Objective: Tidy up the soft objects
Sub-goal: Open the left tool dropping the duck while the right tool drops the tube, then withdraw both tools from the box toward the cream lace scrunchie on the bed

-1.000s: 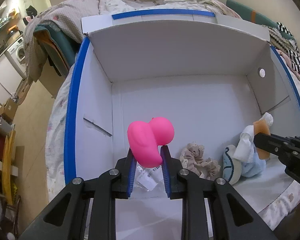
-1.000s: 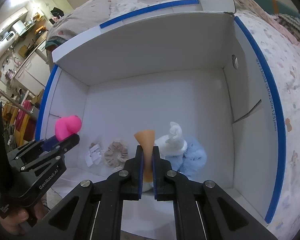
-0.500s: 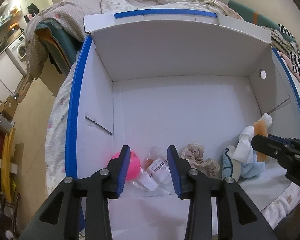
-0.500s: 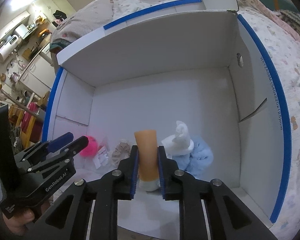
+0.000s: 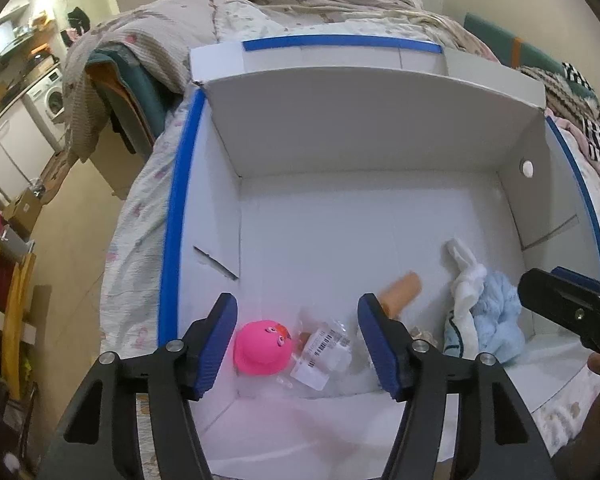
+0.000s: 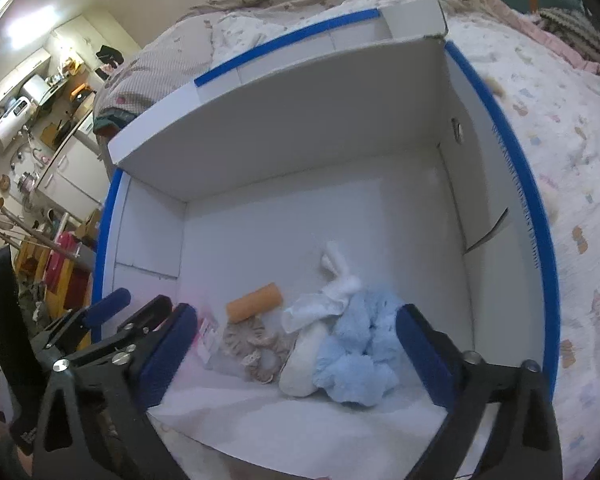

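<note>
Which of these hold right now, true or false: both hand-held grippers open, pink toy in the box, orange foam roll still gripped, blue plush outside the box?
1. Both the left hand-held gripper and the right hand-held gripper are open. True.
2. The pink toy lies on the floor of the white box. True.
3. The orange foam roll is clamped in the right hand-held gripper. False: it lies loose in the box, free of both fingers.
4. The blue plush sits outside the box on the bedspread. False: it is inside, near the front edge.
</note>
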Action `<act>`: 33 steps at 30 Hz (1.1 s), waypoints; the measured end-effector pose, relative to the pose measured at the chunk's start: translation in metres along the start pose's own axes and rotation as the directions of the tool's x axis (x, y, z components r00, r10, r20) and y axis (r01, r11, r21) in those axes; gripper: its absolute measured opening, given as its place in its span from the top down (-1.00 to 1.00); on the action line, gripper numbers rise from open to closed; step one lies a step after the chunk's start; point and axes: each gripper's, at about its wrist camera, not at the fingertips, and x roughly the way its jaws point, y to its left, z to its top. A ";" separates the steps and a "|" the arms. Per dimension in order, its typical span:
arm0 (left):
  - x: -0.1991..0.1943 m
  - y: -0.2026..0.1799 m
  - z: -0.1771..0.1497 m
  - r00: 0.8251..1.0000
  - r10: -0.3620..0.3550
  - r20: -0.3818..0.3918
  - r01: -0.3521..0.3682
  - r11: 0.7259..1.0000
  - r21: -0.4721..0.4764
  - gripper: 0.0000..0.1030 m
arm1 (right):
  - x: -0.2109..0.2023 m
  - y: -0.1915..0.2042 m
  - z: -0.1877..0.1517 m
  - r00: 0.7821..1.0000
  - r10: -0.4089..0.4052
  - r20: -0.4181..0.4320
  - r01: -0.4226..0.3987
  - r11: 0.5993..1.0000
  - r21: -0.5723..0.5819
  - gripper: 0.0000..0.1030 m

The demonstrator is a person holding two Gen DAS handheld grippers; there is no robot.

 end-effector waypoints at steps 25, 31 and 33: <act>-0.047 0.018 -0.018 0.998 -0.001 0.070 0.003 0.999 -0.035 -0.17 | -0.037 0.005 -0.014 0.993 -0.022 0.119 0.022 1.000 0.001 -1.00; -0.060 0.025 -0.031 0.996 0.028 0.084 -0.025 0.999 -0.037 -0.17 | -0.049 0.009 -0.028 0.991 -0.035 0.131 0.037 0.999 -0.013 -1.00; -0.062 0.029 -0.037 0.996 0.030 0.078 -0.027 0.998 -0.049 -0.17 | -0.052 0.009 -0.031 0.990 -0.042 0.135 0.044 0.999 -0.017 -1.00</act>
